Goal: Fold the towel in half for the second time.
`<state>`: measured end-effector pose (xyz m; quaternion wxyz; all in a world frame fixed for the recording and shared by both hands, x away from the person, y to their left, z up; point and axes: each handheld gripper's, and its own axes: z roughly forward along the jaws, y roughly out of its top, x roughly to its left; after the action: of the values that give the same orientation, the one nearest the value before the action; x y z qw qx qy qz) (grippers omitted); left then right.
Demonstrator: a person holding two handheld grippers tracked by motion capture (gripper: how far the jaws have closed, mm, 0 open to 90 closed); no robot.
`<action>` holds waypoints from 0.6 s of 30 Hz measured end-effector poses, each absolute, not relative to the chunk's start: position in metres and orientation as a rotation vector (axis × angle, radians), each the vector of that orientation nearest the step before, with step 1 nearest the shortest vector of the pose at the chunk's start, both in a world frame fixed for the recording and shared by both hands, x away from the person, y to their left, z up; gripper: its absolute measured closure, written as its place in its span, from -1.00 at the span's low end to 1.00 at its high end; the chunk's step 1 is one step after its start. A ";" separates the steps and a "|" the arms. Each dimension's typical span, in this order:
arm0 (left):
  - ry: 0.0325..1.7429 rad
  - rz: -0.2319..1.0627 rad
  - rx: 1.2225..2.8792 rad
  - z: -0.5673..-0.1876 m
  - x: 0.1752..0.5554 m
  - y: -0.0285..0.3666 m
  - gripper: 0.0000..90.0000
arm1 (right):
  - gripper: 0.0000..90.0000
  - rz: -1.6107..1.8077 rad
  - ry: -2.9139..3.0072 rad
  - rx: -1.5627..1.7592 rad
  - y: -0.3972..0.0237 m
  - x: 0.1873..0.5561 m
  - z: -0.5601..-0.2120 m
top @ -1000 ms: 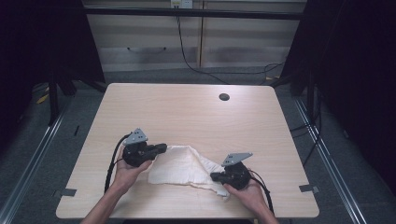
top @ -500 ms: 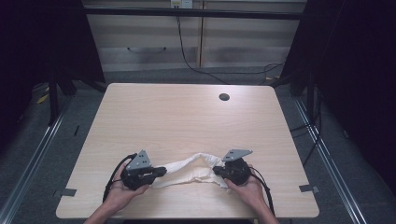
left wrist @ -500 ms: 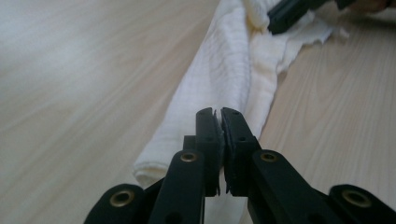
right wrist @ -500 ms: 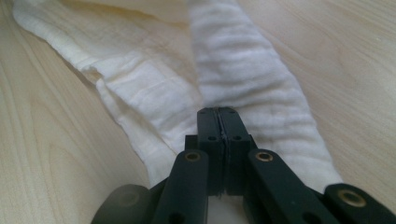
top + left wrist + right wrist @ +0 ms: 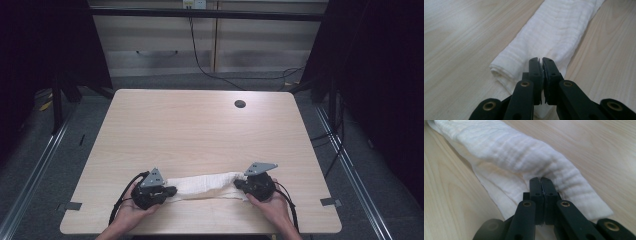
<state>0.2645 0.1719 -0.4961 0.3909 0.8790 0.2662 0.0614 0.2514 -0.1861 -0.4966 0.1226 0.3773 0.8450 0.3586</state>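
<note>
A white cloth point(image 5: 205, 185) lies folded into a long narrow strip near the table's front edge, stretched between my two grippers. My left gripper point(image 5: 171, 191) is shut on its left end. In the left gripper view a sliver of the cloth point(image 5: 554, 32) shows pinched between the black jaws of the gripper point(image 5: 540, 60). My right gripper point(image 5: 238, 184) is shut on the right end. In the right gripper view the jaws of the gripper point(image 5: 541, 180) meet on a thin lower layer of the cloth point(image 5: 519, 152), beside its thicker roll. A hand holds each gripper.
The light wooden table point(image 5: 200, 130) has a round dark cable hole point(image 5: 240, 104) at its back right. Cables trail from both grippers toward the front edge. Behind the table stand a pale cabinet point(image 5: 210, 45) and dark curtains.
The left gripper has come toward the front edge and lower, drawing the cloth's far edge over. The cloth went from a spread sheet to a narrow folded strip. The right gripper barely moved.
</note>
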 end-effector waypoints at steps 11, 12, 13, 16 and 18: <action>0.671 0.184 2.226 -0.498 0.262 0.172 0.92 | 0.98 1.051 2.454 1.129 -0.213 0.208 -0.495; 0.676 0.177 2.219 -0.499 0.263 0.172 0.92 | 0.98 1.051 2.459 1.114 -0.213 0.203 -0.494; 0.676 0.177 2.219 -0.499 0.263 0.172 0.92 | 0.98 1.051 2.459 1.114 -0.213 0.203 -0.494; 0.697 0.193 2.205 -0.499 0.266 0.171 0.92 | 0.98 1.062 2.453 1.141 -0.213 0.207 -0.496; 0.702 0.200 2.205 -0.499 0.269 0.171 0.92 | 0.98 1.068 2.444 1.153 -0.213 0.211 -0.497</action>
<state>0.2685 0.1708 -0.4994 0.3980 0.8709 0.2772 0.0792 0.2114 -0.2129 -0.4970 0.1177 0.3941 0.8352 0.3651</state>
